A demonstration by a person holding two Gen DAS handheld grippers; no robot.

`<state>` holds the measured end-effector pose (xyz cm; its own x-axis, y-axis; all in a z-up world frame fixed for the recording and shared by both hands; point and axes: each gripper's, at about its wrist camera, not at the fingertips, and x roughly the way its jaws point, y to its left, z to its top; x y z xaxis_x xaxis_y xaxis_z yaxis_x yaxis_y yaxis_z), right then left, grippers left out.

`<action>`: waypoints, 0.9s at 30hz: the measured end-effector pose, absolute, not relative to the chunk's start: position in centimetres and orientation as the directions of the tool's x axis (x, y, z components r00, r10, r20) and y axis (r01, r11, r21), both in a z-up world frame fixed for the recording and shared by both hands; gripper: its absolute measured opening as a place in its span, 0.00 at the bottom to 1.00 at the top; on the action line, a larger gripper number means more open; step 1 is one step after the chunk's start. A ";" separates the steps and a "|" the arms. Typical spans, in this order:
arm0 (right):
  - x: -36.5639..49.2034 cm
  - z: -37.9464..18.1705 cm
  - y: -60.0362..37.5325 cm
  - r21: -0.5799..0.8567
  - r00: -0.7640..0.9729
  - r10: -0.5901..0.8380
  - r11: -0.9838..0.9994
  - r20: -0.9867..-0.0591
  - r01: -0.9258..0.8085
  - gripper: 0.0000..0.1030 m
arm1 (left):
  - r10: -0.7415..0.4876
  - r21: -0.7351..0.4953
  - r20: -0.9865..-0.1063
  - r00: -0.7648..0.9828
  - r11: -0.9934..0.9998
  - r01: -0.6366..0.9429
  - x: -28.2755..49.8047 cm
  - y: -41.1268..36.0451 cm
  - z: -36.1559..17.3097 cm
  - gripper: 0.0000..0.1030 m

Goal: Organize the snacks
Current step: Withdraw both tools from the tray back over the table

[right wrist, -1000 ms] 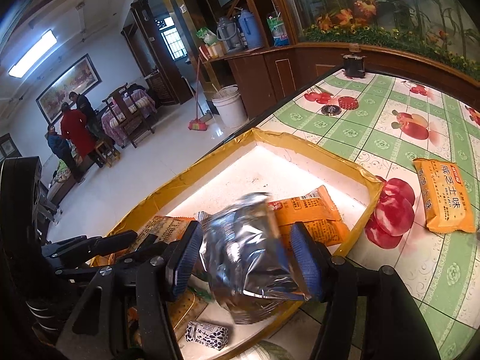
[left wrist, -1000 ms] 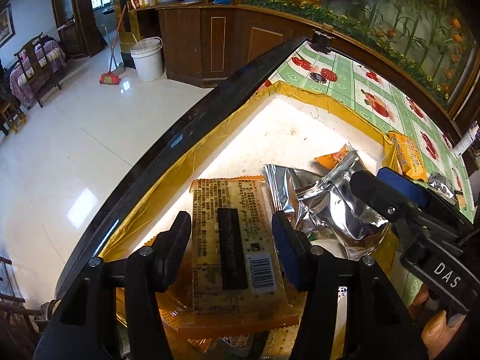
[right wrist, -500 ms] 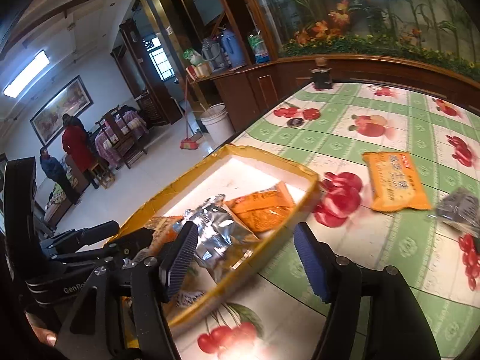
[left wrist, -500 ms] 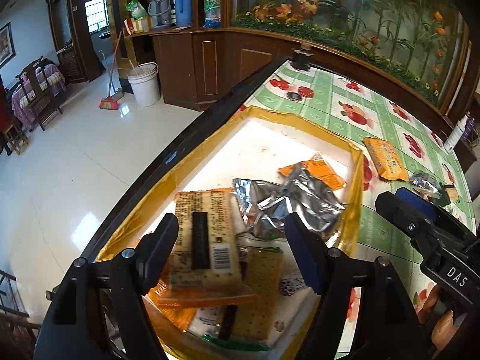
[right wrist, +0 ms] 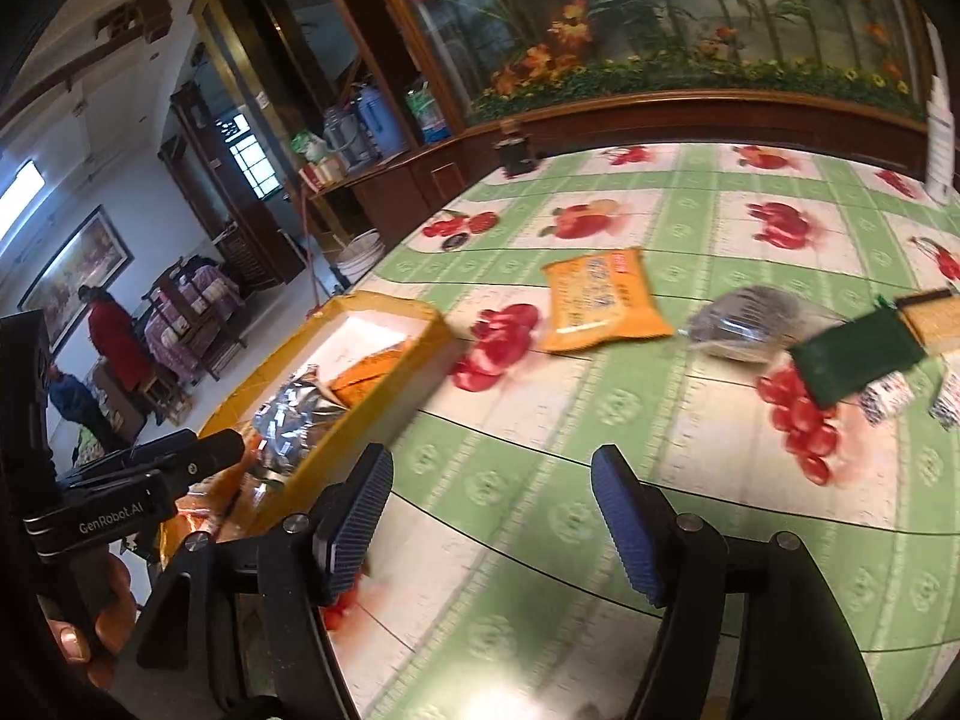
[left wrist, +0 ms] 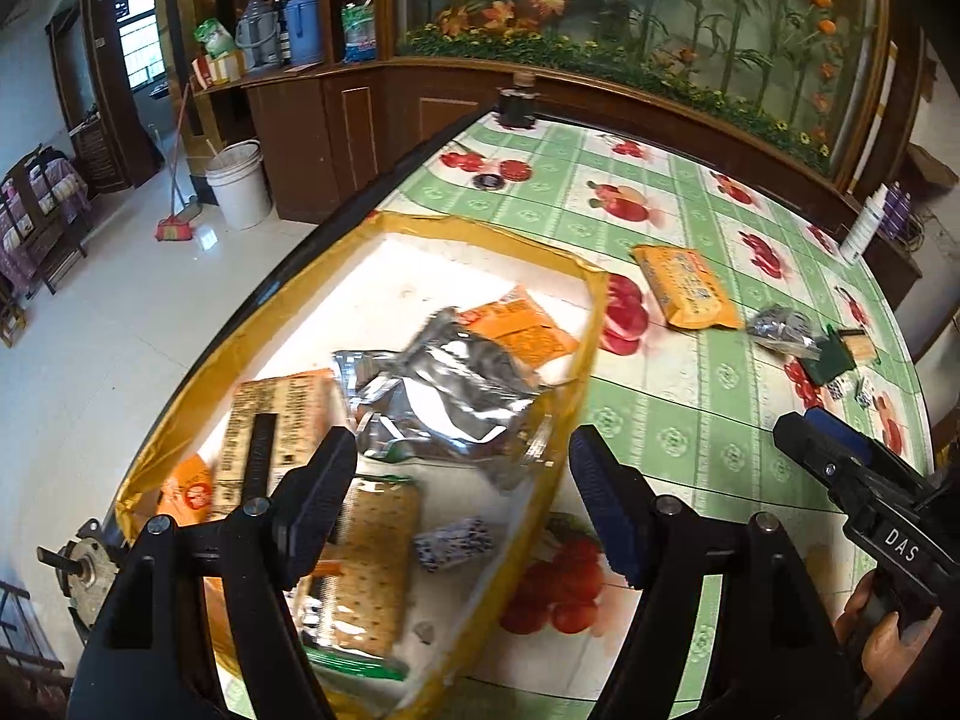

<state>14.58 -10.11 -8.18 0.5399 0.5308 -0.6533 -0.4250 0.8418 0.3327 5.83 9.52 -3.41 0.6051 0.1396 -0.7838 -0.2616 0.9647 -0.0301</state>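
**Snack stock: tray and table, both sets of fingers empty**

1. Left fingers (left wrist: 462,498): spread wide, nothing between them. My jaws have just been opening. They hang over the near right edge of the yellow tray (left wrist: 591,324).

2. Right fingers (right wrist: 492,522): spread wide, nothing between them, jaws likewise just opening. They hang over bare table (right wrist: 600,432), right of the tray (right wrist: 384,402).

3. In the tray, ahead of my left fingers:
- silver foil bag (left wrist: 456,384), crumpled, just beyond the fingertips, near the tray's right wall;
- orange packet (left wrist: 519,327), behind the foil bag, partly under it;
- tan cracker pack with a dark stripe (left wrist: 273,432), left of the foil bag, by my left fingertip;
- cracker pack with green trim (left wrist: 372,558), below and between my left fingers;
- small blue-and-white wrapped sweet (left wrist: 456,543), beside it.

4. On the table, outside the tray, well beyond my right fingers:
- orange snack bag (right wrist: 600,300), lying flat, nearest the tray;
- grey foil bag (right wrist: 744,324), right of it;
- dark green packet (right wrist: 852,360), right again, touching a tan cracker pack (right wrist: 930,318);
- small blue-and-white sweets (right wrist: 888,399), by the green packet.
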 end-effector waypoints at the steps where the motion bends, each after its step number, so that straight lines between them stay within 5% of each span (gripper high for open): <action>1: 14.5 -8.3 -10.8 0.330 0.546 0.523 0.848 -0.655 -0.416 0.68 | 0.134 -0.030 -0.785 0.604 0.967 -0.252 6.0 9.1 -3.5 0.71; 27: 17.4 -9.6 -27.7 0.254 0.682 0.252 0.962 -0.687 -0.100 0.70 | -0.029 -0.103 -0.832 0.554 0.989 -0.104 15.6 -0.6 -4.5 0.71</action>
<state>17.40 -27.69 -9.62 0.6818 0.2521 -0.6867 -0.1004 0.9621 0.2535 15.59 -0.63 -4.54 0.5536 -0.0290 -0.8323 -0.1037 0.9892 -0.1035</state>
